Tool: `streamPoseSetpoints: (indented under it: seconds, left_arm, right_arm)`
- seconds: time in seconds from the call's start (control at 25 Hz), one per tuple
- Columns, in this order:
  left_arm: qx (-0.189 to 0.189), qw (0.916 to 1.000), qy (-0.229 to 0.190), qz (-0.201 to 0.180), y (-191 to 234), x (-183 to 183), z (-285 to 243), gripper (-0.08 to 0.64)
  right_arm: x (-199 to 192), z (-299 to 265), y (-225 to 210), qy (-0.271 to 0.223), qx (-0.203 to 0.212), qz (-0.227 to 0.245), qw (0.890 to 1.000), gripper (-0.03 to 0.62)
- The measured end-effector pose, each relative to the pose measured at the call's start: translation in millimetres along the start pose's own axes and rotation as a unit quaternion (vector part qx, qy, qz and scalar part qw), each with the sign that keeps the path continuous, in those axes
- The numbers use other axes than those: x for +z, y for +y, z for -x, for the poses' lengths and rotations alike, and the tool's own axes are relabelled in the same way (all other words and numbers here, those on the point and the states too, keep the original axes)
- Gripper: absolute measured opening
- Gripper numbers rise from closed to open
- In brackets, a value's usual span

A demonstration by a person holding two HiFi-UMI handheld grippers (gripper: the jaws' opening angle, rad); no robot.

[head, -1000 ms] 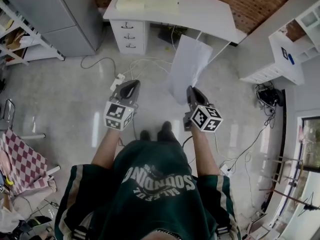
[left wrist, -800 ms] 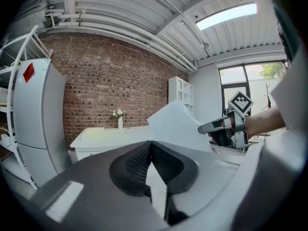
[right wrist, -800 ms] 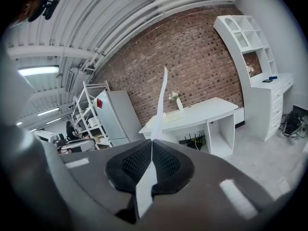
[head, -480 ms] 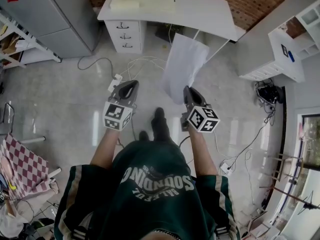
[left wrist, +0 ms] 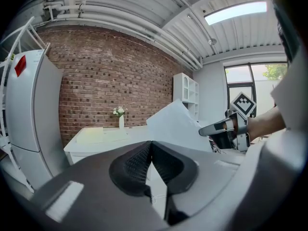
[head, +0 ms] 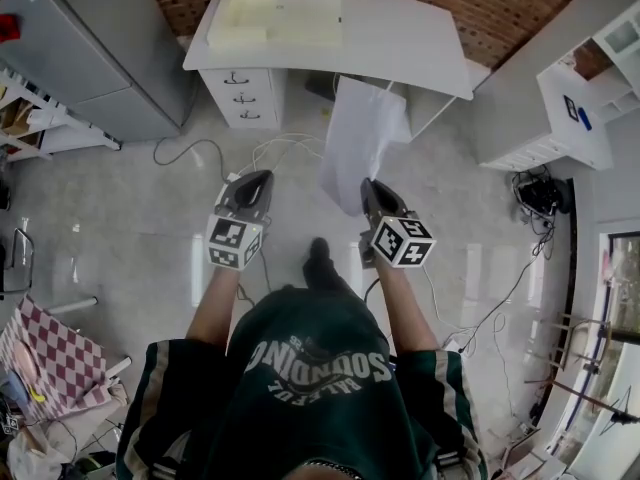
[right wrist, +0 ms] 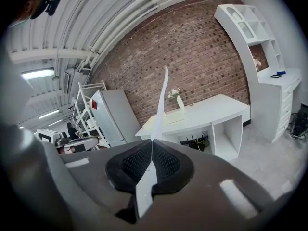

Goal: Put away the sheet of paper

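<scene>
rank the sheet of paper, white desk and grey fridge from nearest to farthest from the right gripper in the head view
1. sheet of paper, clamped in the right gripper.
2. white desk, straight ahead.
3. grey fridge, far left.

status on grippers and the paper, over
Right gripper shut on sheet of paper, held in the air. Left gripper shut, empty. White desk ahead; cables on floor before it.
</scene>
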State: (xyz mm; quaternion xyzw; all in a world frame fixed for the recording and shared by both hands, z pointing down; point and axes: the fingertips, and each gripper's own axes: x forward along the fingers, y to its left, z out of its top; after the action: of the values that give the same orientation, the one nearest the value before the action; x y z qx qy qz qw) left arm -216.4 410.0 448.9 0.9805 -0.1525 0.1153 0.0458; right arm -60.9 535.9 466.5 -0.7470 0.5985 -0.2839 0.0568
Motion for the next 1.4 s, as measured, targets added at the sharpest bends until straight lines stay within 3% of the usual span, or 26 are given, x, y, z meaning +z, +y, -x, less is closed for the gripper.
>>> streamPoseSetpoints:
  seconds: [0.68,1.0,1.4]
  left_arm:
    - [0.038,0.9992,0.007,0.005,20,20,-77,0.009]
    - [0.053,0.9985,0.011,0.005,16,22,-92,0.009]
    - [0.059,0.9981,0.015,0.013,41,20,-115,0.009]
  right_arm:
    - [52,-65,-43,0.017,0.044,0.002,0.999,0.002]
    - [65,-83,-50,0.026,0.071,0.009,0.997,0.002]
    - [81,-118,-53,0.027,0.079,0.008,0.996,0.002]
